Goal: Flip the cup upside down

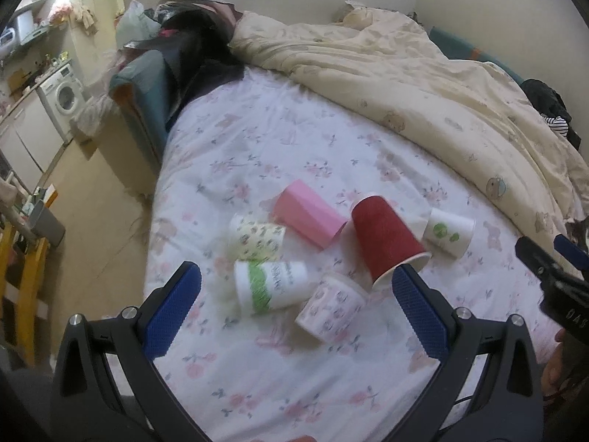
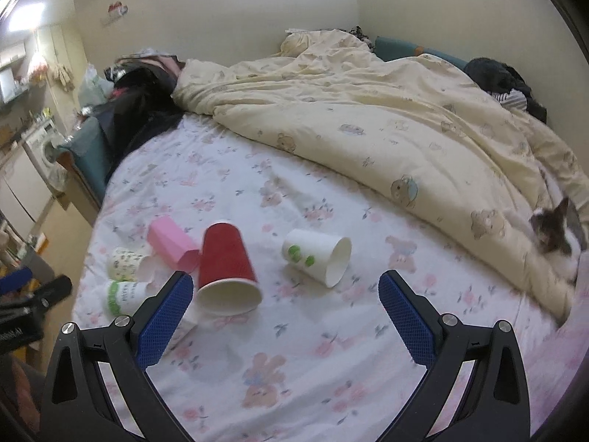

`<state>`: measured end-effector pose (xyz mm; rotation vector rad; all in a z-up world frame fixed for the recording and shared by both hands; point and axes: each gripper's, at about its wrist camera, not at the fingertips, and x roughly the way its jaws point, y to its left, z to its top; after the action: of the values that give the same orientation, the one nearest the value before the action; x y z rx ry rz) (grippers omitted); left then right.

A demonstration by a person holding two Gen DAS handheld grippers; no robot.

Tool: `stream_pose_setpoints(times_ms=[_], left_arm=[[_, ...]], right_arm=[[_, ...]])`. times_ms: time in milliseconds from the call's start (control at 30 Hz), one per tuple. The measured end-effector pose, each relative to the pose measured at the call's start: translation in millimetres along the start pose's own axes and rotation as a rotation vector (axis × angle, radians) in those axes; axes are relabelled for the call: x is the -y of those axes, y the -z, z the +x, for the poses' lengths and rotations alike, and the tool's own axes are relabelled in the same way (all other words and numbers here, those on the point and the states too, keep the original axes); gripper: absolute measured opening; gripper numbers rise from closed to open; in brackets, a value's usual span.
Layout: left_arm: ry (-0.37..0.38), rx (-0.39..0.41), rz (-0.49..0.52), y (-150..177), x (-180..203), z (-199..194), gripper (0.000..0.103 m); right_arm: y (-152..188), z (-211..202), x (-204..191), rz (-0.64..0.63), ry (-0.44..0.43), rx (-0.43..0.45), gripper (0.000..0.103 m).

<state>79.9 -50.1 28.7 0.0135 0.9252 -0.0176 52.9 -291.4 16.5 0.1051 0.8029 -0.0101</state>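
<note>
Several cups lie on their sides on a floral bed sheet [image 1: 279, 140]. A red cup [image 1: 386, 237] [image 2: 226, 265] lies with its mouth toward me. Around it are a pink cup [image 1: 307, 217] [image 2: 171, 243], a white cup with green dots [image 1: 447, 232] [image 2: 318, 256], a green-banded white cup [image 1: 270, 285] [image 2: 123, 294], a leaf-print cup [image 1: 257, 237] [image 2: 123, 261] and a floral cup [image 1: 331, 307]. My left gripper [image 1: 296, 283] is open above the cups. My right gripper [image 2: 285, 289] is open just before the red and dotted cups.
A cream duvet [image 1: 423, 84] [image 2: 368, 118] covers the far and right side of the bed. A cat [image 2: 556, 235] lies at the right edge. Dark clothes [image 1: 198, 55] pile at the far left. The floor and a washing machine [image 1: 64, 95] are left of the bed.
</note>
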Motion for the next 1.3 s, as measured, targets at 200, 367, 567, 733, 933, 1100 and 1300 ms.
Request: stream_pose_setpoints(times_ms=[200,367,567,733,933,1100,1300], left_arm=[[0.007,-0.097,0.033,-21.4,25.5,33.4,0.103],[0.039,-0.159,0.044,-36.2,44.7,59.7,0.103],[0.079,-0.255,0.026,-53.9,58.0,95.2,0.103],[0.096,-0.34,-0.021,-60.7,65.6,123.8,0.102],[0.106,-0.404,-0.025,-60.5,77.1,149.9,0.102],[0.11,-0.533,-0.042,-51.7,99.4,181.4,0.092],[0.079,-0.636,-0.098,-36.7,110.6,212.8,0.081]], right_arm=[[-18.9,25.7,10.1,0.0,0.022,-0.038,0.103],[-32.0,50.9,14.9,-0.023,0.042,-0.069,0.103],[-35.5,71.4,35.4,0.056,0.061,-0.08,0.103],[-40.3,81.4,43.4,0.062,0.059,-0.092,0.103],[-40.6,97.2,58.2,0.112,0.07,-0.149,0.103],[-39.0,101.0,71.5,0.166,0.077,-0.177,0.103],[-39.4,101.2,72.5,0.177,0.068,-0.181,0.103]])
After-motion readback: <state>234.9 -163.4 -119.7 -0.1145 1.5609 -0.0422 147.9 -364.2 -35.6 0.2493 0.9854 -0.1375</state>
